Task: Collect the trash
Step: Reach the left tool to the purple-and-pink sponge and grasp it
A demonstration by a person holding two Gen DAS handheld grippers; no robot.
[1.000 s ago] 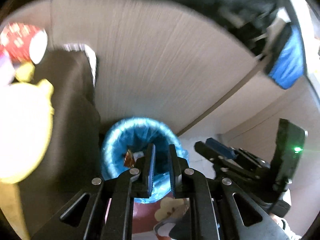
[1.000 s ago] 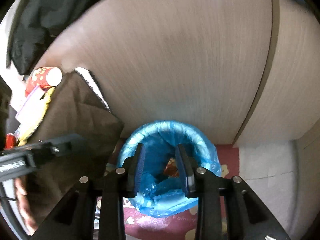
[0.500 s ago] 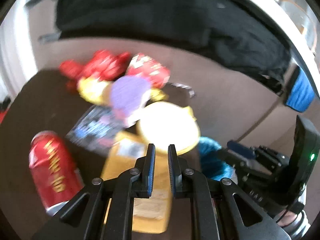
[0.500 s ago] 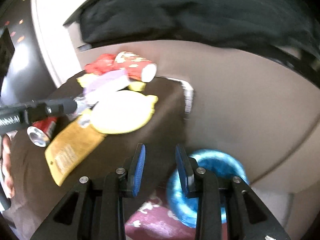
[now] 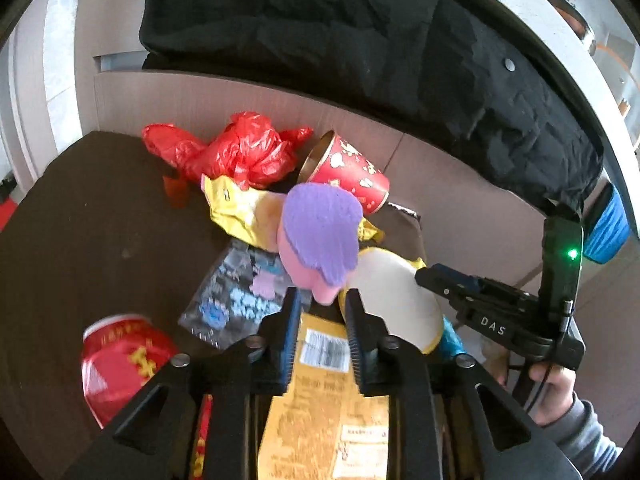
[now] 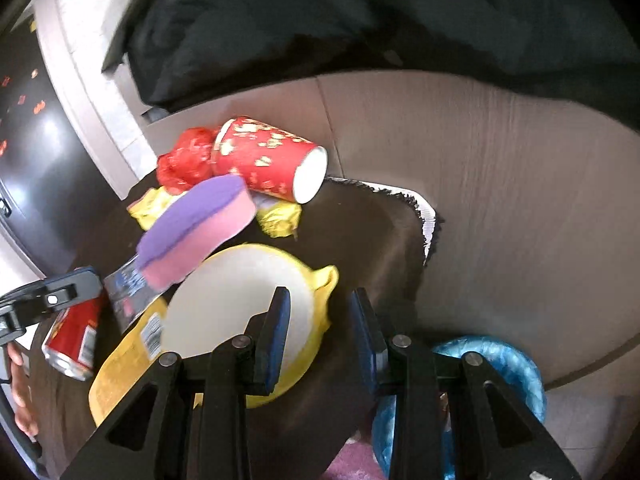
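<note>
1. Left wrist view. The left gripper [image 5: 319,312], its ribbed blue pads set in black jaws that have just been opening, stands moderately parted with nothing between them, above a flat ochre paper packet [image 5: 324,400] bearing a barcode label. On the dark brown table [image 5: 100,220] the trash lies heaped: a crumpled red plastic bag [image 5: 236,152], a tipped red paper cup [image 5: 352,172], a purple-and-pink foam sponge [image 5: 320,240], a glossy printed foil wrapper [image 5: 232,300] and a red drink can [image 5: 120,364].
2. Right wrist view. The right gripper [image 6: 319,332], jaws moderately parted and empty, hovers over the table edge beside a round white lid with a yellow rim [image 6: 240,312]. A bin lined with wrinkled blue plastic [image 6: 504,364] sits below, right.
</note>
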